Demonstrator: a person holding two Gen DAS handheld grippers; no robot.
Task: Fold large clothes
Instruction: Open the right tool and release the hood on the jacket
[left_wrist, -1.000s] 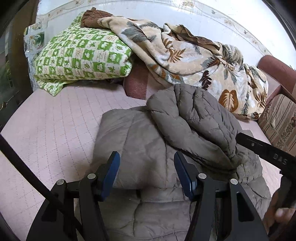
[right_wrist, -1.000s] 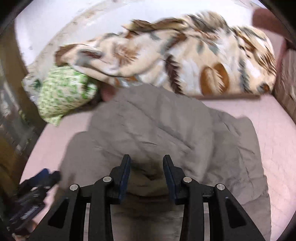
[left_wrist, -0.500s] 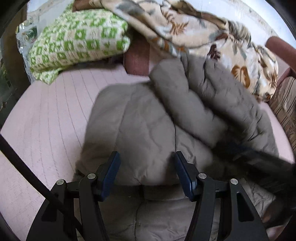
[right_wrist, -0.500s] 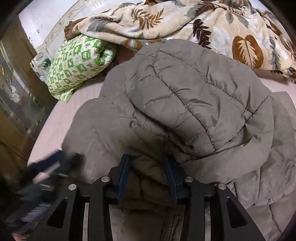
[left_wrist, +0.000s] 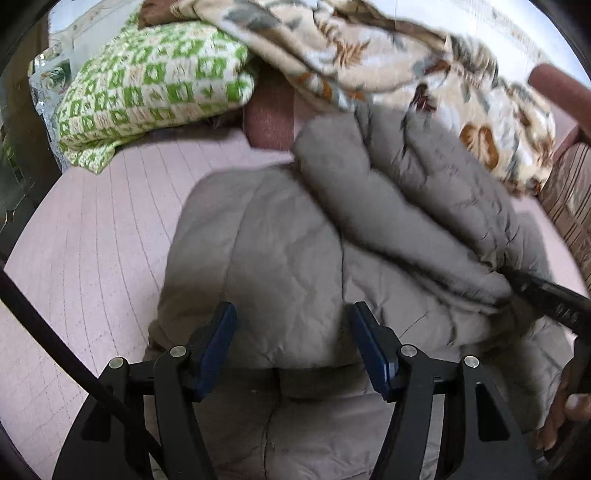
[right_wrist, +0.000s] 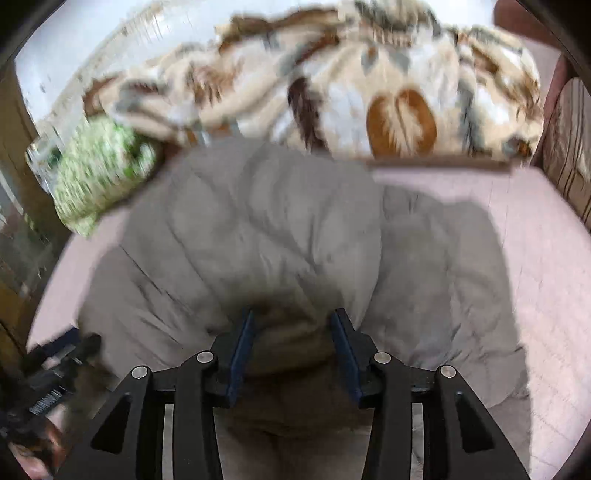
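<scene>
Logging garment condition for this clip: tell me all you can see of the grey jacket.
The jacket is a grey-brown quilted puffer, soft and padded-looking, lying on the pink bed. One part is folded over the body into a thick roll at the right. Its far edge reaches the leaf-print blanket. Both grippers' jaws have just been opening, with jacket fabric between each pair: left gripper, right gripper.

Soft daylight lit both fisheye views evenly, with dark, bent edges, a glaring white wall (left_wrist: 517, 33) and heavy motion blur smearing the leaf-print blanket (right_wrist: 332, 85).
</scene>
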